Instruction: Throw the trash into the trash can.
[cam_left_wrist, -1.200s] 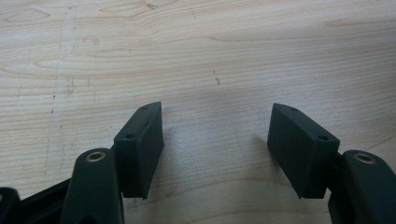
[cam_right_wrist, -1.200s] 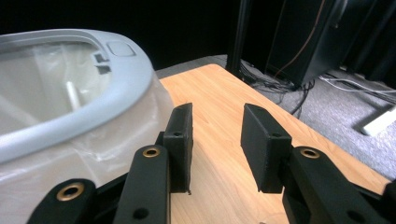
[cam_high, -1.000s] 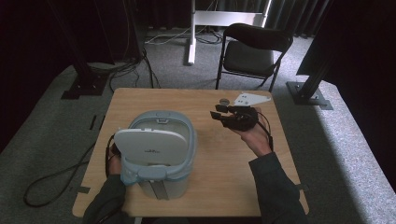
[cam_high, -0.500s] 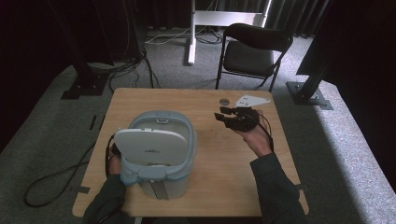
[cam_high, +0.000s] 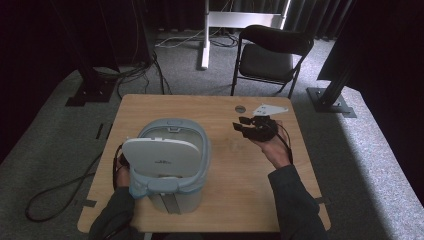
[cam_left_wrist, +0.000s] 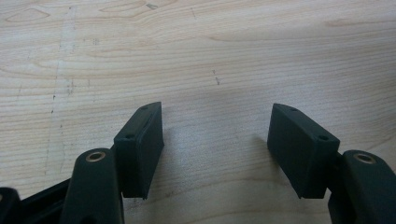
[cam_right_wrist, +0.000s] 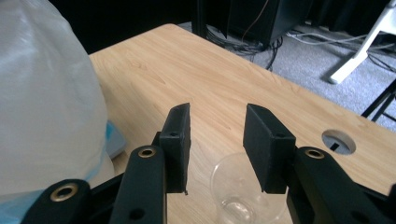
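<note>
The right gripper (cam_right_wrist: 217, 154) hangs over a clear cup (cam_right_wrist: 243, 196) on the table (cam_high: 210, 107), jaws partly apart and holding nothing. The cup stands upright just right of the cooker (cam_high: 170, 165), between it and that gripper, and looks empty. The cooker's lid (cam_high: 160, 157) is raised; its inside cannot be made out. At the cooker's left, the left gripper (cam_left_wrist: 217, 151) points at bare wood, jaws wide, nothing between them. A clean pickup probably means straddling the cup's rim squarely, then closing gently.
</note>
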